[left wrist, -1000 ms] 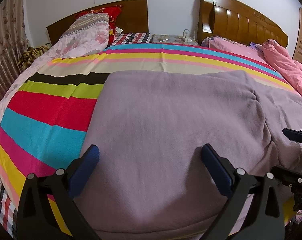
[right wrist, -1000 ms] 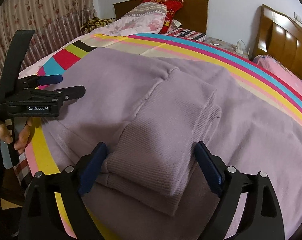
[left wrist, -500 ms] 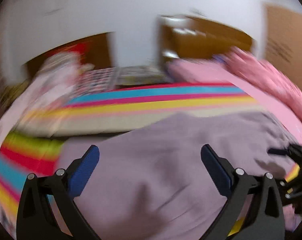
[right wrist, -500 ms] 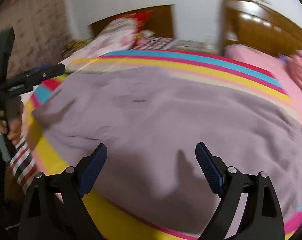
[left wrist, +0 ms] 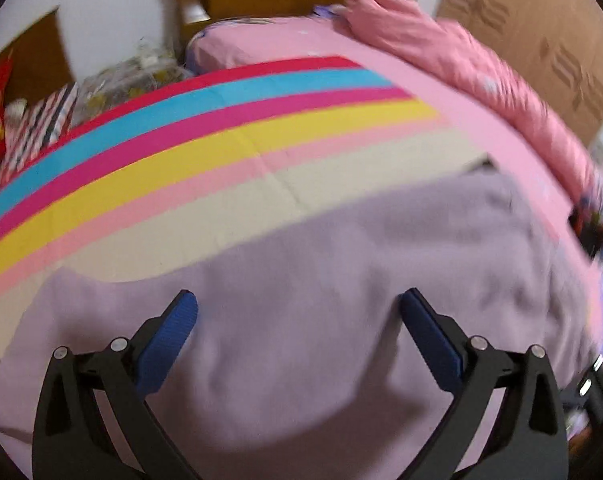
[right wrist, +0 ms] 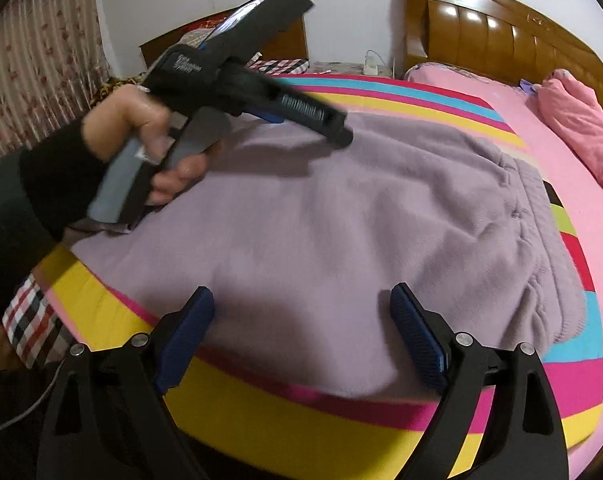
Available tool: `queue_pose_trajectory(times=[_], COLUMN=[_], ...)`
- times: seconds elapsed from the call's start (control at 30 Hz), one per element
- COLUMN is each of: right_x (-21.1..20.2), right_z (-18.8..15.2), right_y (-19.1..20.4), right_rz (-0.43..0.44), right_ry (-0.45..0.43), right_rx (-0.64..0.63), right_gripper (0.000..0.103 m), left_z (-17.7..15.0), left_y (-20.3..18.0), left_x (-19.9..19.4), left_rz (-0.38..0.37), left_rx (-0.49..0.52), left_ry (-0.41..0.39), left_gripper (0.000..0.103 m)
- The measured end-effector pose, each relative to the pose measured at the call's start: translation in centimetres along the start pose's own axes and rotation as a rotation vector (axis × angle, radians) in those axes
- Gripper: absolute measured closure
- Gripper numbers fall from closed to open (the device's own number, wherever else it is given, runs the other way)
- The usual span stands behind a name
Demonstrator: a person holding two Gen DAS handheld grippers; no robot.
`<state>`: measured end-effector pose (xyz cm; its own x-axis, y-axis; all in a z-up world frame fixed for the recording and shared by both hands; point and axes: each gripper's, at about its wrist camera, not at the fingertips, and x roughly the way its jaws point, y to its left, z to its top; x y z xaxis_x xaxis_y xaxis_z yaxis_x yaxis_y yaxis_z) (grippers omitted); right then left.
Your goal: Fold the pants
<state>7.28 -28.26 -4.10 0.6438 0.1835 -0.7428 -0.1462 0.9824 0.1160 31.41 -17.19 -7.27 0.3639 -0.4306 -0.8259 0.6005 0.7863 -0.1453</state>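
Swung rightward since a second ago, both my hand-held grippers are hovering over the lilac pants [right wrist: 341, 216] lying flat on the striped bed [right wrist: 341, 432]; left hand-held gripper [left wrist: 297, 312] and right hand-held gripper [right wrist: 301, 312] are gaping apart, empty.

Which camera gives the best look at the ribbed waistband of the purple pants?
The right wrist view. There the waistband shows sharply along the right end of the purple pants, with its gathered ribbing readable. The left wrist view is motion-blurred; it shows the pants as smooth fabric, and the waistband cannot be made out.
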Motion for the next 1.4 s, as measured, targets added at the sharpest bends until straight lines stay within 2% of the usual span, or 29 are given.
queue_pose_trajectory(times=[0.07,0.13,0.2,0.23,0.27,0.33,0.4,0.43,0.47,0.53,0.63,0.67,0.77,0.9,1.0,1.13,1.2,1.23,1.27,1.4], right_x=[-1.1,-1.3,0.0,0.1,0.2,0.0,-0.7,-1.3,-2.4,-4.4,-6.6,-6.7,-6.3,-6.0,-5.2,-3.2,-2.6,-2.3,-2.1,-1.6], right_z=[0.0,-0.1,-0.5,-0.8,-1.0,-1.2,-1.3,-1.5,-1.8,-3.2,-5.6,-6.6,-8.1,-7.1,-5.9,-5.1,-4.4,-3.7,-3.4,-2.5], right_y=[-0.8,-1.5,-1.6,-1.2,-0.8,-0.8,-1.0,-1.4,-2.2,-4.1,-8.2,-9.6,-11.7,-11.8,-12.3,-13.1,-12.8,-12.3,-12.0,-10.6], right_rz=[-0.02,-0.044,-0.056,-0.071,-0.087,-0.08,-0.053,-0.03,0.022,0.071,0.166,0.168,0.152,0.181,0.186,0.19,0.157,0.127,0.12,0.1], right_ry=[-0.057,-0.098,-0.039,-0.046,-0.047,-0.048,-0.049,-0.059,-0.086,-0.132,-0.21,-0.212,-0.187,-0.209,-0.207,-0.153,-0.119,-0.079,-0.055,0.028], right_rx=[0.042,0.075,0.08,0.047,0.022,0.033,0.041,0.056,0.099,0.186,0.373,0.443,0.544,0.539,0.539,0.577,0.566,0.547,0.536,0.5], right_gripper=[0.016,0.016,0.015,0.015,0.015,0.015,0.016,0.016,0.016,0.016,0.015,0.015,0.016,0.016,0.016,0.015,0.014,0.013,0.011,0.005], left_z=[0.8,1.6,2.2,2.4,2.4,3.2,3.5,3.4,3.2,2.8,1.5,0.9,-1.1,-3.7,-5.3,-7.4,-7.7,-7.6,-7.6,-7.6], left_y=[-0.3,-1.7,-3.1,-3.6,-3.9,-3.6,-3.4,-3.4,-3.5,-4.1,-4.9,-5.3,-6.9,-8.7,-10.0,-10.6,-9.6,-8.8,-8.3,-6.6], left_x=[-0.2,0.6,2.1,3.1,3.6,4.1,3.8,2.9,1.5,-2.0,-5.7,-6.1,-5.7,-4.3,-4.6,-3.9,-2.8,-3.1,-3.2,-2.8], left_rz=[-0.015,0.049,0.131,0.166,0.183,0.176,0.184,0.203,0.207,0.19,0.2,0.199,0.187,0.193,0.223,0.311,0.272,0.236,0.232,0.112], left_rx=[-0.027,0.0,0.041,0.062,0.074,0.055,0.038,0.035,0.034,0.024,0.007,0.005,0.032,0.066,0.105,0.184,0.138,0.088,0.067,0.001], left_ry=[-0.023,-0.03,-0.003,0.016,-0.004,0.007,0.003,-0.024,-0.066,-0.149,-0.226,-0.226,-0.203,-0.145,-0.137,-0.121,-0.075,-0.083,-0.084,-0.035], left_gripper=[0.002,0.002,0.002,0.001,0.001,0.001,0.001,0.002,0.002,0.002,0.002,0.002,0.002,0.002,0.002,0.002,0.002,0.002,0.002,0.002])
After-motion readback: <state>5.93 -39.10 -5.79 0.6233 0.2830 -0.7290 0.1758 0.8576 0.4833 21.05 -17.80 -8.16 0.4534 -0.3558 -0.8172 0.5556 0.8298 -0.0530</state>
